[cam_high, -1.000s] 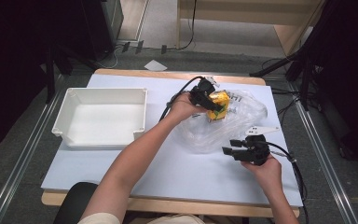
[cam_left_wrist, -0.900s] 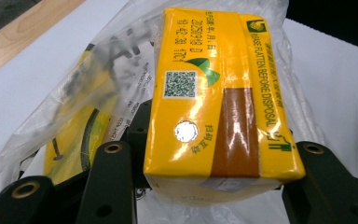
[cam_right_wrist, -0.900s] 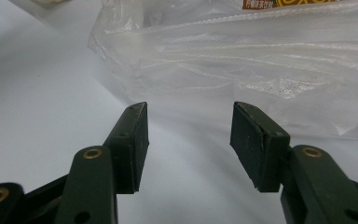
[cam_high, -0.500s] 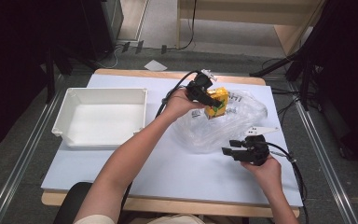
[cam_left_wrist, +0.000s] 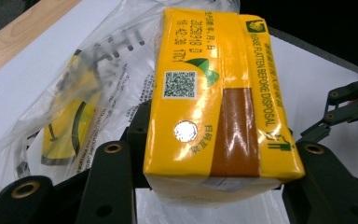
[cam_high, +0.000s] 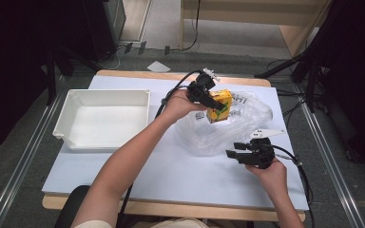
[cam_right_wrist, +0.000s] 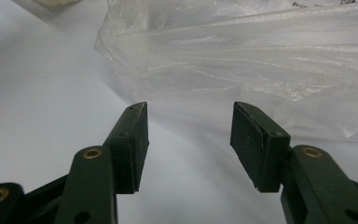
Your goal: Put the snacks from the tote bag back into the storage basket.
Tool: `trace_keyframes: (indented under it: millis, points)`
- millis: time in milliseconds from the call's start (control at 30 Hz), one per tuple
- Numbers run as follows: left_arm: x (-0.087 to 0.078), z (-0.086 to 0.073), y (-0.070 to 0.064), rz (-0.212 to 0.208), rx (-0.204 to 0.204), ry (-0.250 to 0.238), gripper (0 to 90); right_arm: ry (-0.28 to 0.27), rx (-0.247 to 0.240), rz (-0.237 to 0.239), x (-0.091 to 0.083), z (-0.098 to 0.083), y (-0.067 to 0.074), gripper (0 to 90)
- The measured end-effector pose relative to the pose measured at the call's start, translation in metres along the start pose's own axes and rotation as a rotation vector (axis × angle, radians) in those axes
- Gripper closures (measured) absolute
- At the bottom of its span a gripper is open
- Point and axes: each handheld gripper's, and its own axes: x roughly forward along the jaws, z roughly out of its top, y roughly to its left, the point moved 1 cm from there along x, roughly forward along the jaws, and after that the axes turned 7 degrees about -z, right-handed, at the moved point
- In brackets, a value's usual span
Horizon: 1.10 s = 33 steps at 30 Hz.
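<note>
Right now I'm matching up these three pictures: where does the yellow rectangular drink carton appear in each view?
High view: the yellow rectangular drink carton sits right of centre near the top, clamped in the left gripper.
Left gripper view: it fills the centre, between the black jaws.
Right gripper view: not in it.
Shared landmark: the clear crumpled plastic bag.
</note>
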Motion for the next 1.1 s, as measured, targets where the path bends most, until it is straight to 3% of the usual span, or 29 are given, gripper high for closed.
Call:
trace_keyframes:
  millis: [600,1100]
  points:
    - [-0.023,-0.011,-0.016,-0.029,0.000,0.001,52.8,0.006,-0.008,0.018,-0.001,-0.002,0.008,47.2]
    - [-0.053,-0.027,-0.021,-0.014,-0.019,-0.007,52.8,0.016,-0.013,0.021,0.002,-0.002,0.008,47.2]
